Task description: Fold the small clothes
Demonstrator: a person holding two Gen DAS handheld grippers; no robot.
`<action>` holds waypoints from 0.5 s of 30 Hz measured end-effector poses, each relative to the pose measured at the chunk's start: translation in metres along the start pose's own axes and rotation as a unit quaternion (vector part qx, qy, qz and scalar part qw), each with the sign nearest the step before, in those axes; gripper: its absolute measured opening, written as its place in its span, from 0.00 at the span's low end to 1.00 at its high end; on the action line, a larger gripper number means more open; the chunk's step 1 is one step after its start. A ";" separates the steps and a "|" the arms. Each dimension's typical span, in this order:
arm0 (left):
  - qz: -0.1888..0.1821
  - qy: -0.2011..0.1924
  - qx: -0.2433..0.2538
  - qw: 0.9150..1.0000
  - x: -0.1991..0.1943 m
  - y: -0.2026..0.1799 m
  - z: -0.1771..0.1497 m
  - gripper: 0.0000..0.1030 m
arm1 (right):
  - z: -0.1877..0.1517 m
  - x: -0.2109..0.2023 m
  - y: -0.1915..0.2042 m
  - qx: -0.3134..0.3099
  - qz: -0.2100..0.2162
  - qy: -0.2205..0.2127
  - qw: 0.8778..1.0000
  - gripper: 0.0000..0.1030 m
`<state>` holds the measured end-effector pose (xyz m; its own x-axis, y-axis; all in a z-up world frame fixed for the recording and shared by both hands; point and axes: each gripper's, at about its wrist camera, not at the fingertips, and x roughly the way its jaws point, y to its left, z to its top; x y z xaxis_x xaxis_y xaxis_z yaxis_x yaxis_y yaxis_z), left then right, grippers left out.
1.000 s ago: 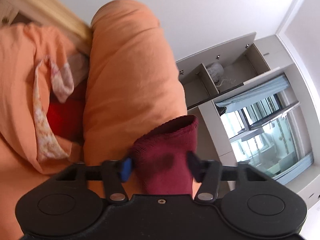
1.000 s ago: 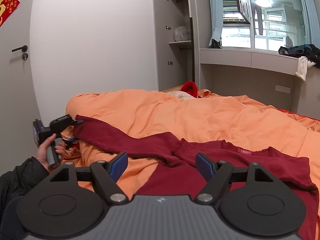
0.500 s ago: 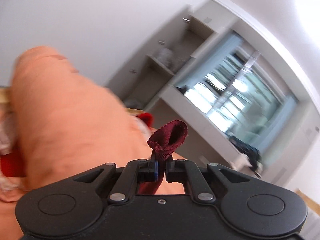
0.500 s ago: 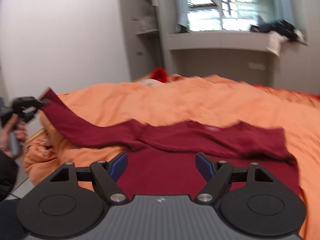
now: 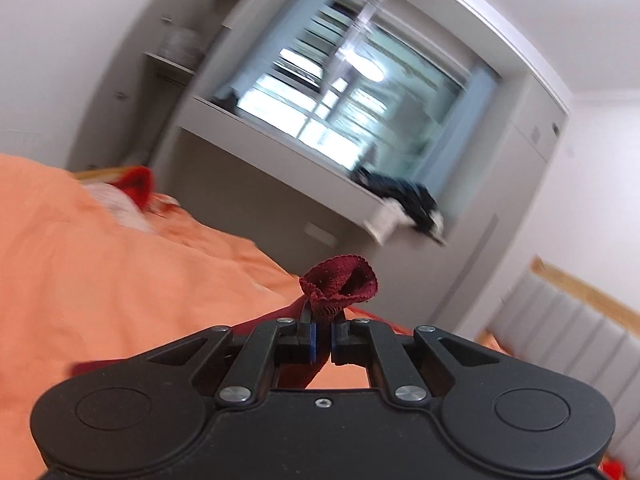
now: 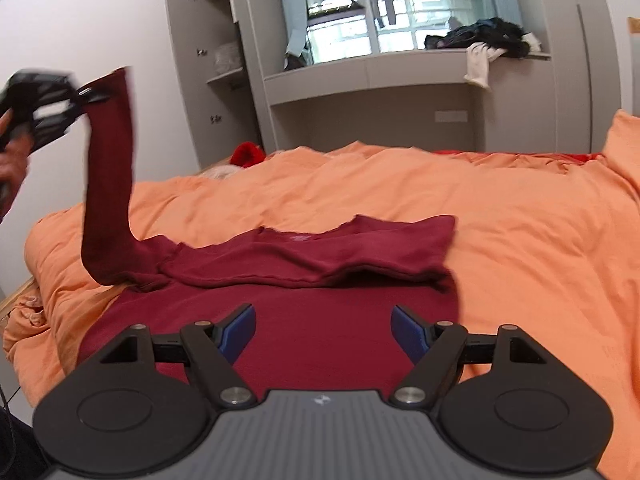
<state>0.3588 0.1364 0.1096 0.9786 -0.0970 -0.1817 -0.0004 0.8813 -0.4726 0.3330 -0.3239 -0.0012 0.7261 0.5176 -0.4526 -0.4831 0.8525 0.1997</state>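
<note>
A dark red long-sleeved top (image 6: pixel 304 320) lies on the orange duvet (image 6: pixel 520 248), its upper part folded down over the body. My left gripper (image 5: pixel 322 334) is shut on the cuff of the left sleeve (image 5: pixel 340 288). In the right wrist view that gripper (image 6: pixel 48 108) holds the sleeve (image 6: pixel 108 184) lifted high above the bed's left side. My right gripper (image 6: pixel 322 334) is open and empty, just above the near part of the top.
A grey window ledge (image 6: pixel 400 64) behind the bed carries a pile of dark and white clothes (image 6: pixel 484 40). An open grey cupboard (image 6: pixel 212 80) stands at the left. A red item (image 6: pixel 248 154) lies at the bed's far side.
My left gripper shut on the sleeve cuff and lifted it high off the bed. The right gripper moved closer over the top, still open. The top's right side now lies folded in.
</note>
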 end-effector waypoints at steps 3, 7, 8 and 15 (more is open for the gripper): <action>-0.024 0.036 0.035 0.998 0.050 -0.063 -0.034 0.05 | -0.001 -0.013 -0.020 0.017 -0.016 -0.010 1.000 0.77; -0.037 0.105 0.076 0.991 0.120 -0.130 -0.104 0.05 | -0.002 -0.031 -0.052 0.061 -0.021 -0.030 0.997 0.77; -0.034 0.125 0.085 0.988 0.140 -0.142 -0.126 0.05 | -0.002 -0.035 -0.058 0.070 -0.023 -0.034 0.997 0.77; 0.017 0.220 0.142 0.965 0.222 -0.170 -0.235 0.05 | -0.004 -0.056 -0.092 0.108 -0.039 -0.056 0.992 0.77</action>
<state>0.5279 -0.1439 -0.0527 0.7965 -0.1967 -0.5718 0.0862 0.9729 -0.2147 0.3347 -0.4317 0.0019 0.8125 0.4439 -0.3780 -0.3161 0.8801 0.3542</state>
